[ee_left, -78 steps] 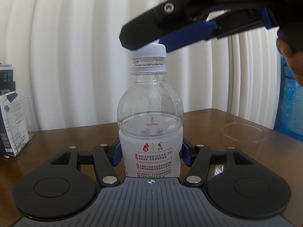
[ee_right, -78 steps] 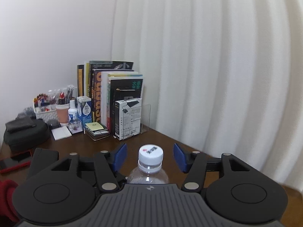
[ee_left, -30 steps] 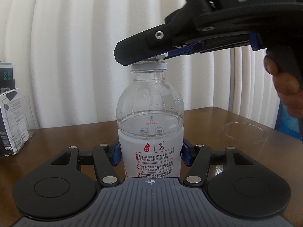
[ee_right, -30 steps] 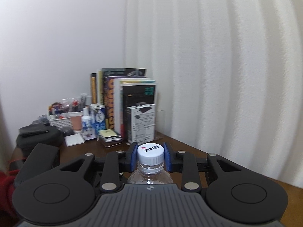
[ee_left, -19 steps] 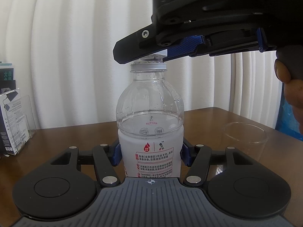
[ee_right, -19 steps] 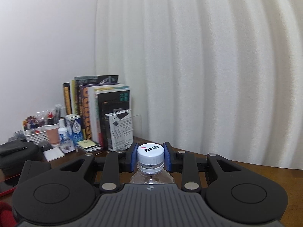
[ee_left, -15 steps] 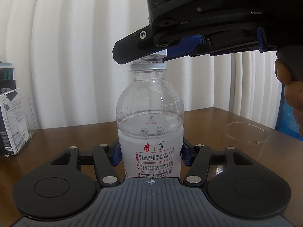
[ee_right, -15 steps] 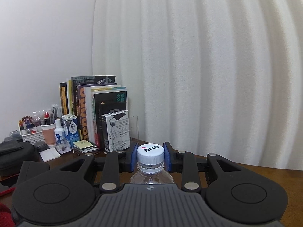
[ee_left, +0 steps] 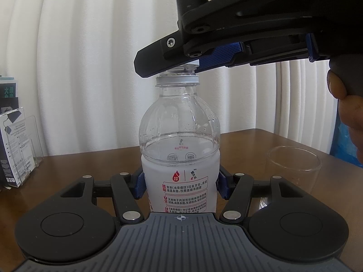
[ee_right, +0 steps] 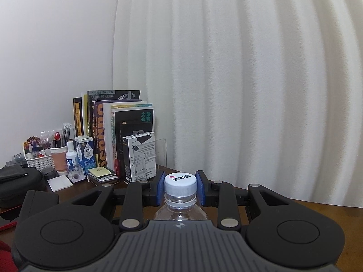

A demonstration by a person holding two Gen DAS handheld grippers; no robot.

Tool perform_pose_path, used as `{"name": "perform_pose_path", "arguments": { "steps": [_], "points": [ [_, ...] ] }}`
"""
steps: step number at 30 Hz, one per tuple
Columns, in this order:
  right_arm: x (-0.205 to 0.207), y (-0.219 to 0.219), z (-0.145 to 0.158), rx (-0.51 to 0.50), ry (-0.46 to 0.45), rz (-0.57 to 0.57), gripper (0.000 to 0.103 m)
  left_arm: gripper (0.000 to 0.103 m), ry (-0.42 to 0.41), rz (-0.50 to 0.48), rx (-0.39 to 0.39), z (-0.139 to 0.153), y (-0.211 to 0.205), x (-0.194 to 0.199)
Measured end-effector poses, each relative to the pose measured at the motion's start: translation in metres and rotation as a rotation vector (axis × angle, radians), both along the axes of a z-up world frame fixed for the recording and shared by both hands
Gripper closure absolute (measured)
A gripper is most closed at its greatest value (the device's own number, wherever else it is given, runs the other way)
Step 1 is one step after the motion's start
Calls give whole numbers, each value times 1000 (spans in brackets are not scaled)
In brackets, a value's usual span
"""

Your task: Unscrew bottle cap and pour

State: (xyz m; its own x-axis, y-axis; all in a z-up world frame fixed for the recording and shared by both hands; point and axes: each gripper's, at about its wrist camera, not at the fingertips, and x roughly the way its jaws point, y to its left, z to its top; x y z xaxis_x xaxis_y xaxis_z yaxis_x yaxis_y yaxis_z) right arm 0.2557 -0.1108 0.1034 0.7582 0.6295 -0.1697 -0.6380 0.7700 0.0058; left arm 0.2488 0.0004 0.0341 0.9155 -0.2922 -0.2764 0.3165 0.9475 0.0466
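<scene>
A clear water bottle (ee_left: 180,136) with a white label stands upright on the brown table (ee_left: 90,165). My left gripper (ee_left: 180,187) is shut on the bottle's labelled body. My right gripper (ee_right: 180,187) is shut on the white cap (ee_right: 180,183), its blue pads (ee_right: 160,187) pressed on both sides. In the left wrist view the right gripper (ee_left: 172,56) reaches in from the upper right and hides most of the cap; the bottle's neck ring (ee_left: 177,81) shows below it. The bottle's neck (ee_right: 180,201) shows under the cap in the right wrist view.
An empty clear glass (ee_left: 295,167) stands on the table right of the bottle. Books (ee_right: 113,131), a white box (ee_right: 139,156), a basket of pens (ee_right: 38,156) and small bottles stand at the far left by the white curtain. A black case (ee_right: 20,181) lies at left.
My right gripper closed on the cap, then swung around the bottle's axis with it; the background in its view shifted. The left gripper and bottle stayed still.
</scene>
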Motion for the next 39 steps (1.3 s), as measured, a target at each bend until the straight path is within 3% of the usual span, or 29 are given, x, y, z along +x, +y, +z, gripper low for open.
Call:
{"name": "perform_pose_path", "arguments": {
  "steps": [39],
  "points": [
    [-5, -7, 0, -9, -14, 21, 70, 42, 4, 5, 7, -3, 4, 3]
  ]
}}
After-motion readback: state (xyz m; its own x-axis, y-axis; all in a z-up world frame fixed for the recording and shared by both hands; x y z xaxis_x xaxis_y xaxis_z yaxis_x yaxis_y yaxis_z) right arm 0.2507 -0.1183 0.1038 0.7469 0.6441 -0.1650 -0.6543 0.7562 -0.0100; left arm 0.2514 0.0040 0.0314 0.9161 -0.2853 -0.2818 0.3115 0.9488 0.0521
